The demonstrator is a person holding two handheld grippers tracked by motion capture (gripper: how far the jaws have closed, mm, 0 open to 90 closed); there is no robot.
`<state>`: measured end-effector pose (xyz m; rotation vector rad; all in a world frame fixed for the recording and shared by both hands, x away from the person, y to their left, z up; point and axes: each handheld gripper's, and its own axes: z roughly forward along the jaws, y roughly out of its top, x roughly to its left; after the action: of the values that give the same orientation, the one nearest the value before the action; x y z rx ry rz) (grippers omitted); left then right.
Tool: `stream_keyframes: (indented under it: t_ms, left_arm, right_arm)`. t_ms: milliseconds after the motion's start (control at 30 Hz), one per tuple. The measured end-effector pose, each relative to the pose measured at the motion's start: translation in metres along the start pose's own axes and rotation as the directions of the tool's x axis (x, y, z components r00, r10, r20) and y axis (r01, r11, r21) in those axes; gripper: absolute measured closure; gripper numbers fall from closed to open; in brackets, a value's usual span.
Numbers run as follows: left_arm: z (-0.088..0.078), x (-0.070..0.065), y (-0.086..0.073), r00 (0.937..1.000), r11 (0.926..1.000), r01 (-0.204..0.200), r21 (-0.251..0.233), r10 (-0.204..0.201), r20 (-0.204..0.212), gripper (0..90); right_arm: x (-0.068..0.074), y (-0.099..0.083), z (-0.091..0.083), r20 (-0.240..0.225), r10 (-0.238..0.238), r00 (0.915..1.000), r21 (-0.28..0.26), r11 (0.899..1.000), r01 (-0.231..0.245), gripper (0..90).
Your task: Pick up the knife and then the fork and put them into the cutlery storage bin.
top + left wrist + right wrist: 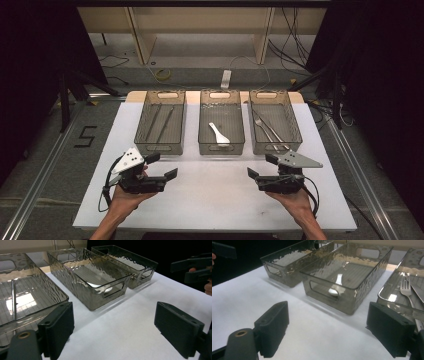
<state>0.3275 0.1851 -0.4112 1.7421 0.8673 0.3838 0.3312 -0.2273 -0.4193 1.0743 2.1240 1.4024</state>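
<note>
Cutlery bins, three of them, sit in a row across the far half of the white table point(210, 200); nothing lies loose on the near half.

Left bin point(160, 121), at 11 o'clock from my left claw point(164, 166): two long thin dark utensils lie lengthwise inside; I cannot tell what kind. Left claw hangs empty, jaws wide, pointing toward table centre.

Middle bin point(221, 121), at 12 o'clock from the gap between my hands: one white spoon point(219, 134) rests flat on its floor, bowl toward me. It looks like plastic or ceramic; I judge it light, stiff, glossy and likely slippery. Best hold is across the handle's mid-length, coming down from above, since the bin walls block any side approach.

Right bin point(274, 121), at 12 o'clock from my right claw point(260, 166): a metal fork point(406, 287) and other metal pieces lie crossed and touching. I judge them heavier, hard, slick. Lifting one may drag its neighbour.

Right claw: jaws wide, nothing between the pads, low over the table just before the right bin.
</note>
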Motion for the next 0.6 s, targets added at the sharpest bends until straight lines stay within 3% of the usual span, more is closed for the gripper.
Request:
stream_keyframes:
  t_ms: [600]
  left_arm:
    - [0.001,0.000,0.000,0.9999,0.9999,0.002,0.010,-0.002,0.014,15.5]
  right_arm:
    - [0.006,-0.018,-0.011,0.012,0.006,0.9999,-0.005,1.000,-0.006,17.4]
